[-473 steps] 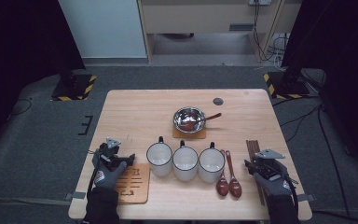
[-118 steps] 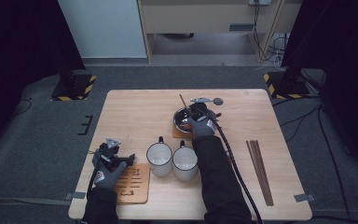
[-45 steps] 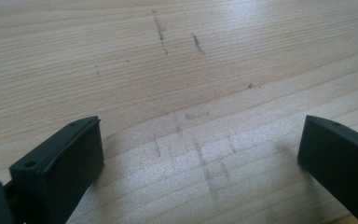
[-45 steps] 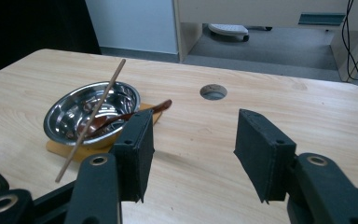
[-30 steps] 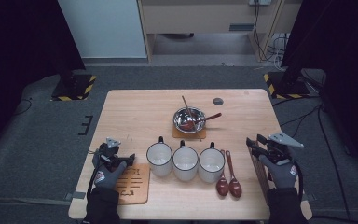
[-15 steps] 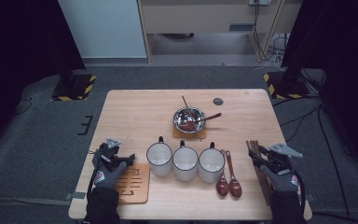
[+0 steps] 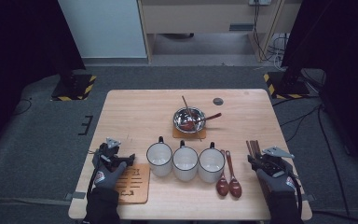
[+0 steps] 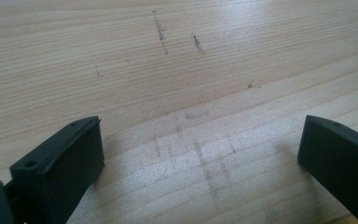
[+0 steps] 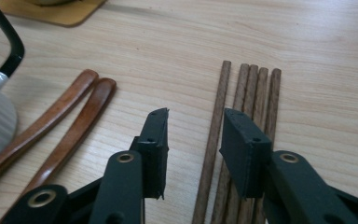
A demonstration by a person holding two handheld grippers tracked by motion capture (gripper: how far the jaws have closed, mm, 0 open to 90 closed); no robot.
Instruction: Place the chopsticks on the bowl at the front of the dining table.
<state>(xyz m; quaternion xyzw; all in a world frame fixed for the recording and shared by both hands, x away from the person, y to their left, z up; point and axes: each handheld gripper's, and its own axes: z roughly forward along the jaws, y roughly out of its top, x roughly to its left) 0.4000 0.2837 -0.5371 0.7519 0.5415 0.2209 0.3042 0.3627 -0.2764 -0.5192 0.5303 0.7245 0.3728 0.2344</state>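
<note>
Several dark wooden chopsticks (image 7: 253, 147) lie side by side near the table's right edge. My right gripper (image 7: 257, 160) is low over them. In the right gripper view its jaws have just been closing and stand on either side of the leftmost chopstick (image 9: 219, 102), a little apart from it; the right gripper (image 9: 194, 121) is open. The other chopsticks (image 9: 256, 88) lie under and beside its right jaw. My left gripper (image 7: 126, 159) rests at the table's front left, and the left gripper (image 8: 200, 140) is wide open over bare wood.
Three white mugs (image 7: 185, 161) stand in a row at the front middle, with two wooden spoons (image 7: 228, 172) to their right. Behind them a metal bowl (image 7: 189, 119) on a coaster holds a chopstick and a spoon. A slatted wooden trivet (image 7: 133, 184) lies by my left hand.
My right gripper has sunk toward the chopsticks and its jaws have narrowed. The left gripper has stayed where it was.
</note>
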